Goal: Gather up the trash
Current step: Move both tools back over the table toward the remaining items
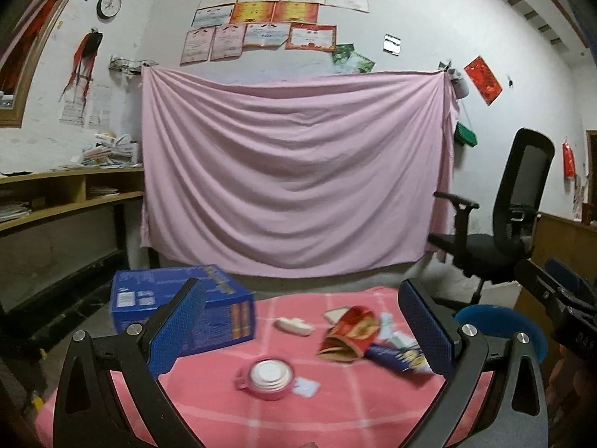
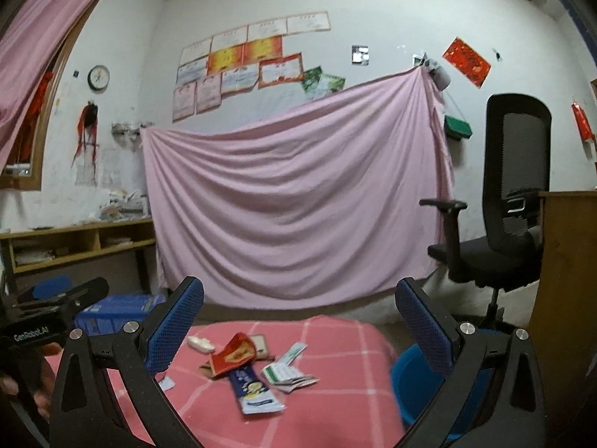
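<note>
Trash lies in a small heap on the pink checked bench (image 2: 335, 339), out in front of both grippers. The heap has a red wrapper (image 2: 233, 352), a blue packet (image 2: 252, 392) and some green and white paper bits (image 2: 287, 371). A small white piece (image 2: 199, 343) lies a little apart, on the far left side of the heap.

The right gripper (image 2: 298, 324) has its fingers (image 2: 175, 328) spread as wide as they go, and nothing is between them. In the right wrist view the heap sits low and in the middle, right between the two blue pads, a little way ahead. The blue packet is long and points almost straight back at this gripper, with the red wrapper at its far end.

The left gripper (image 1: 302, 328) is wide open too and holds nothing. In its view the red wrapper (image 1: 350, 332) and blue packet (image 1: 399, 360) lie off to the right side, near its right pad. A pink cup (image 1: 268, 373) sits closer, right in front of it. A blue box (image 1: 186, 310) stands on the left, partly behind its left pad.

I think the right gripper lines up better with the heap, so it would need to dip down and go forward. A blue bin (image 2: 418, 384) waits just to the right of the bench, maybe for the trash.
</note>
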{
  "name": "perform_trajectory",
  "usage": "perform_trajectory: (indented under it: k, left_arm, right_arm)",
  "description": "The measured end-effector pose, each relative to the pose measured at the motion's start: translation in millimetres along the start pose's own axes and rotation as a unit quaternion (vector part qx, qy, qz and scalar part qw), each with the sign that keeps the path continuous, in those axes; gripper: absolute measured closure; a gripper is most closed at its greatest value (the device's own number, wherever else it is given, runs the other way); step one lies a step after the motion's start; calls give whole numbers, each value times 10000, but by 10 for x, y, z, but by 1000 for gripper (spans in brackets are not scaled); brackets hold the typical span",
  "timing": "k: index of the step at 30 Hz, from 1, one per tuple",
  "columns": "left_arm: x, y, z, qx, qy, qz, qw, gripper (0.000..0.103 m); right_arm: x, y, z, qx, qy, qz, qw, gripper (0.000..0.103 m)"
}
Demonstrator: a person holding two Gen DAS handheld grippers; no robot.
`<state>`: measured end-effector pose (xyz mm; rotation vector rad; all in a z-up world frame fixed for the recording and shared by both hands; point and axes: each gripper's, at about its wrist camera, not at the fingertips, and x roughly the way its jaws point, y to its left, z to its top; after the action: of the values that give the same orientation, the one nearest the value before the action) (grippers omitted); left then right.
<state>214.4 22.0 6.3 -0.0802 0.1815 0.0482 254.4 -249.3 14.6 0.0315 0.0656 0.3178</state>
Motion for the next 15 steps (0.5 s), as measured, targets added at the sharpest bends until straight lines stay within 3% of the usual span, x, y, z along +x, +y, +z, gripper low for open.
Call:
perform_trajectory:
  k: [7,15]
  left_arm:
    - [133,280,-219,-159,396,162,9990,2]
    - [463,356,-368,-138,1256,403,9912,2]
  right_arm:
    - [223,199,-203,-146,550,76,9984,0]
    - [618,274,-355,-125,1676,256,9854,0]
